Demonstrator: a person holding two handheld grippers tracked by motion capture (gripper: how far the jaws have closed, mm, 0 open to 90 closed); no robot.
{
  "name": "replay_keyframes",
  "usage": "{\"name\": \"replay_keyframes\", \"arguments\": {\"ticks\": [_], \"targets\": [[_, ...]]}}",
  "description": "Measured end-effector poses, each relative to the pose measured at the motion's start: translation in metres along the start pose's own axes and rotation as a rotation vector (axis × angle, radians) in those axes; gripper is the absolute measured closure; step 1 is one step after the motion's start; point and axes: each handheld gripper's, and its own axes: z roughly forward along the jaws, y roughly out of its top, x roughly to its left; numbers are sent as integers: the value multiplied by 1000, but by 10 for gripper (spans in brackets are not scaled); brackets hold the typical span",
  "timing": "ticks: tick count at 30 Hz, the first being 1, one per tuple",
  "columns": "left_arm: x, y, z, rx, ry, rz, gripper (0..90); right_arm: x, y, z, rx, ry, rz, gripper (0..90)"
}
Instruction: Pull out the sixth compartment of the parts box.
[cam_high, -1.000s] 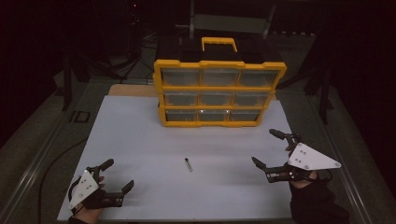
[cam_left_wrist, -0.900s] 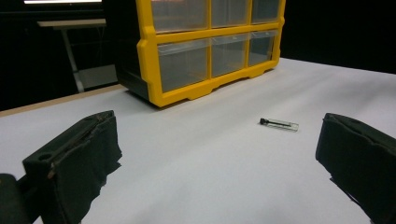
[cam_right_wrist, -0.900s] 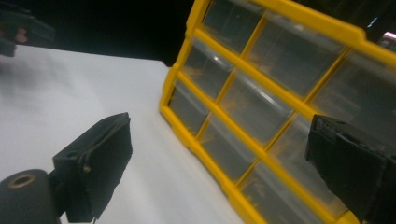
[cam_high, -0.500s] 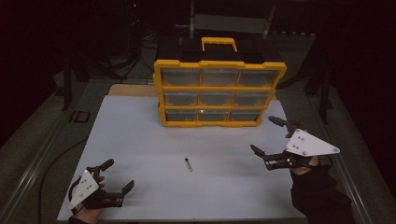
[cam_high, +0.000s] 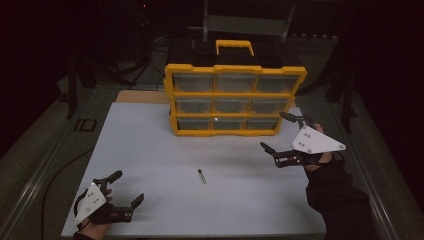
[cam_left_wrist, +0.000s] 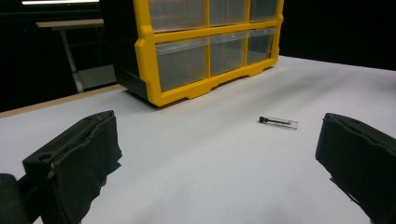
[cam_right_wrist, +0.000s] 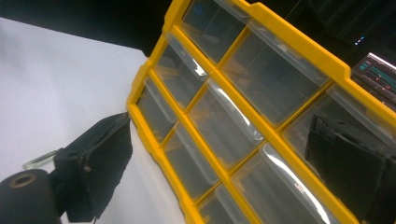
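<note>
Matte white tabletop, dark room; yellow plastic drawer cabinet, clear drawers; small glass vial; left gripper, right gripper both spread wide, empty.

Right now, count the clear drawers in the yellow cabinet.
9, in three rows of three in the yellow cabinet: top row, middle row, bottom row. All fronts face the person; none looks hidden.

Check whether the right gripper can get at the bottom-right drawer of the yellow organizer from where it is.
Probably yes. The right gripper is open, facing the yellow organizer, and nothing lies between it and the bottom-right drawer. The small vial is off to the side.
</note>
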Motion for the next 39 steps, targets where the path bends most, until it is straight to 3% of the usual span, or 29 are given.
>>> {"name": "replay_keyframes", "arguments": {"ticks": [8,14,21,29,34,39], "targets": [[0,0,0,2,0,1,3,-14,-1,15,2,-14,-18,79],[0,0,0,1,3,0,3,-23,-3,25,25,-57,-51,89],[0,0,0,1,4,5,3,-31,-7,36,47,-31,-42,116],[0,0,0,-4,2,3,3,-34,-14,53,114,-3,-34,166],[0,0,0,-6,-2,3,3,-37,-14,62,126,-5,-61,263],[0,0,0,-9,-4,1,3,-39,-14,74,144,8,-77,291]]}}
